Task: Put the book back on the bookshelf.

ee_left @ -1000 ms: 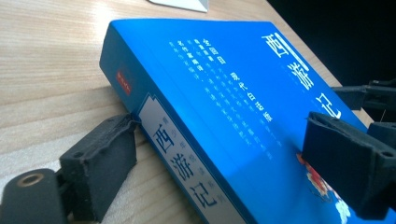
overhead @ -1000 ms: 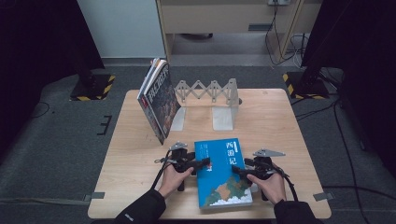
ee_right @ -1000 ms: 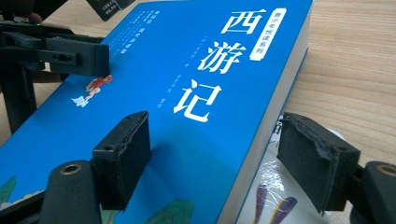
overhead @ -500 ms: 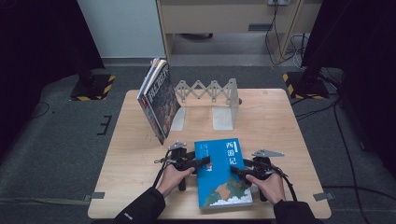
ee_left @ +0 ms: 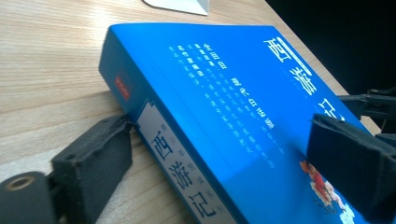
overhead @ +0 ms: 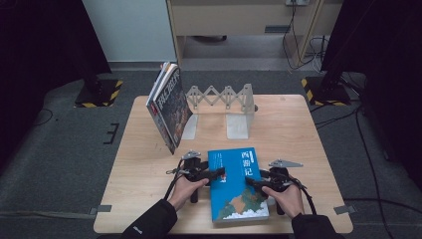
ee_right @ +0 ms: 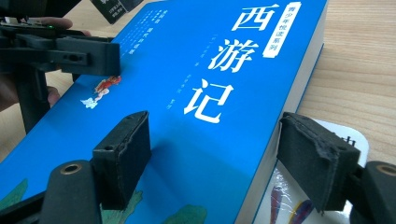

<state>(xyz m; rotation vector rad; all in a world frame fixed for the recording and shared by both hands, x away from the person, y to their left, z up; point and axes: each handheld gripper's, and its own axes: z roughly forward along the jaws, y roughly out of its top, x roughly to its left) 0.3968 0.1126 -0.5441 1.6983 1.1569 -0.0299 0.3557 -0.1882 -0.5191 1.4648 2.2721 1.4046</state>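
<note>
The blue book (overhead: 238,184) lies flat on the counter (overhead: 298,129). Left tongs (overhead: 215,174) clamp its spine edge, right tongs (overhead: 253,182) its page edge, one jaw above the cover and one below, likely for a balanced two-handed lift.

I see the book (overhead: 237,184) flat on the table (overhead: 298,129), near edge, centre. My left gripper (overhead: 219,173) is at its left edge, my right gripper (overhead: 251,182) at its right. Something flat (ee_right: 317,196) lies under the book's right side. Far centre sits the folding rack (overhead: 224,102); a second book (overhead: 168,105) leans at its left end.
</note>
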